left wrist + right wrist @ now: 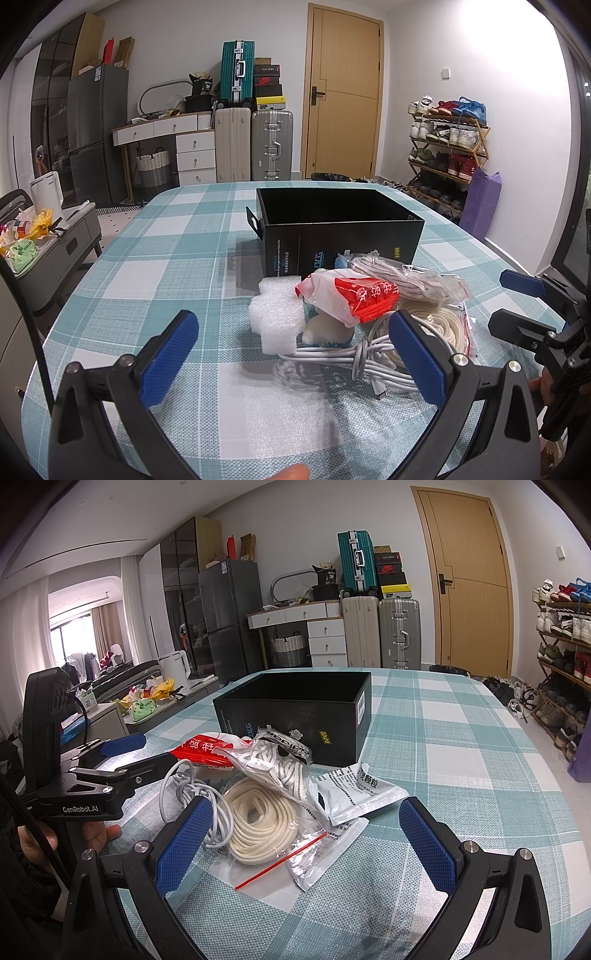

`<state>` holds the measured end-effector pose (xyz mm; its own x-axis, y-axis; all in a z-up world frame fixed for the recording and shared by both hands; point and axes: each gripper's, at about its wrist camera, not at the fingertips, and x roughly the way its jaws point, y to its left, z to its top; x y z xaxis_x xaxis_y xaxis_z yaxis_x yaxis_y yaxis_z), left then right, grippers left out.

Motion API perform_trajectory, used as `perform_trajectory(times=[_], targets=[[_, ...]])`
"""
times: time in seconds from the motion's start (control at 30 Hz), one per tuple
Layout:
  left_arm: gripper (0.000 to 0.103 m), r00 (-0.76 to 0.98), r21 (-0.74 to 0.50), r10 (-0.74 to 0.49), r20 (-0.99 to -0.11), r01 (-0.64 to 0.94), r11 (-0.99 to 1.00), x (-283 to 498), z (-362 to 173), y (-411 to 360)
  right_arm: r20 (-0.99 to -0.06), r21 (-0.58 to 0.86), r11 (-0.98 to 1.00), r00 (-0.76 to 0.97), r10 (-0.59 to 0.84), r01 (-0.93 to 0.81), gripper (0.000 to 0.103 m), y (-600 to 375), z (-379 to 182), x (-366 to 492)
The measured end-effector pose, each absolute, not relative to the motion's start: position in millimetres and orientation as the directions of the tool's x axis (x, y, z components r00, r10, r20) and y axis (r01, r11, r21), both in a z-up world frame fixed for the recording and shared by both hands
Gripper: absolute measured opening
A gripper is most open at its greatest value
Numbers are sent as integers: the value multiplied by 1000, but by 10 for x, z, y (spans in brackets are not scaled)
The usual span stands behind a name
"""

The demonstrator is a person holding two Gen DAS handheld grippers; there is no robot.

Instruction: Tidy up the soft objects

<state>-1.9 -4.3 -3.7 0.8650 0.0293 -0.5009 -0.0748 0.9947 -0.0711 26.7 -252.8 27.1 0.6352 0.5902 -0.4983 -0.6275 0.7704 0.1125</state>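
Observation:
An open black box (340,229) (295,705) stands on the checked table. In front of it lies a pile of soft things: white foam (275,314), a red and white bag (351,299) (201,751), a white cable (365,356) (192,790), a bagged cream rope (258,819) (443,325), bagged striped laces (284,762) (402,277) and a white packet (358,786). My left gripper (295,362) is open and empty just before the pile. My right gripper (306,845) is open and empty, its fingers either side of the rope bag.
The table's checked cloth (166,258) stretches left and behind the box. Suitcases (255,144), a drawer desk (184,144) and a door (343,92) stand at the back. A shoe rack (447,147) is at the right, a low cluttered cabinet (44,240) at the left.

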Motion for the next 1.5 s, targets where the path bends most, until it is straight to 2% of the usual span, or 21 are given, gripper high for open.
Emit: perform_trajectory(times=[0.57, 1.03, 1.3, 1.5], targets=[[103, 860, -132, -48, -507, -23, 991, 10, 33, 51, -537, 100, 765, 613, 580, -636, 102, -2474, 354, 348], [103, 875, -52, -28, -484, 4, 999, 125, 288, 33, -561, 218, 755, 554, 616, -619, 102, -2329, 528, 625], [103, 824, -60, -79, -561, 54, 997, 382, 249, 68, -599, 246, 751, 513, 615, -613, 102, -2108, 515, 830], [103, 812, -58, -91, -576, 70, 996, 472, 214, 97, -641, 259, 760, 482, 597, -597, 93, -1967, 403, 1011]])
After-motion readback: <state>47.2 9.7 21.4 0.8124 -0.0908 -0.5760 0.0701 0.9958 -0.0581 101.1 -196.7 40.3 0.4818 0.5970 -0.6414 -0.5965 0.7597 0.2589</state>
